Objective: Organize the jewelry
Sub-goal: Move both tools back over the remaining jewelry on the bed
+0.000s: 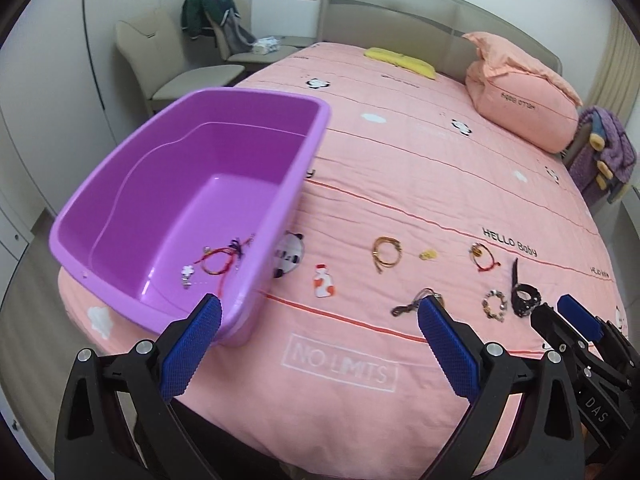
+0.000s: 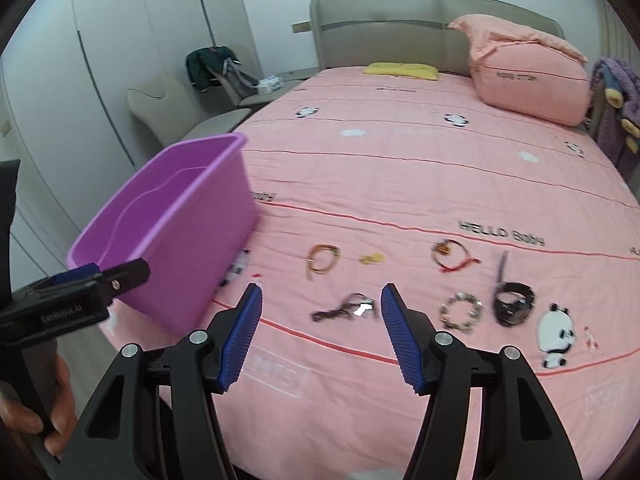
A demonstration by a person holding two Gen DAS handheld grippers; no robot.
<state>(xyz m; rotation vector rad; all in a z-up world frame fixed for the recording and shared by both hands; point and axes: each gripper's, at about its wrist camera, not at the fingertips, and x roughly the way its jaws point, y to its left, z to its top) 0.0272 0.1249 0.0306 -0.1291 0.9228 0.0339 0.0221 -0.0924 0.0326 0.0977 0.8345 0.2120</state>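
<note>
Left gripper: jaws spread wide, nothing between them, above the near edge of the bed with its pink printed sheet. Left pad over the near corner of the purple plastic bin.

Right gripper: jaws likewise spread, empty, aimed at the dark corded necklace with a silver pendant lying on the sheet between the fingertips in that view. Same gripper visible at the lower right edge of the left wrist view, jaws apart.

Purple plastic bin on the left near corner of the bed. Inside, on the floor near the front wall: red and gold string bracelet, small white flower charm, dark purple tangled piece.

Loose on the sheet, right of the bin, far row: coiled gold-brown bracelet, small yellow piece, red string bracelet with a charm. Near row: beaded bracelet, just beside it a black watch with its strap pointing away.

Small orange and white cat-shaped item near the bin; cannot tell whether loose or printed.

Farther back: pink pillow, yellow cloth, beige chair.
</note>
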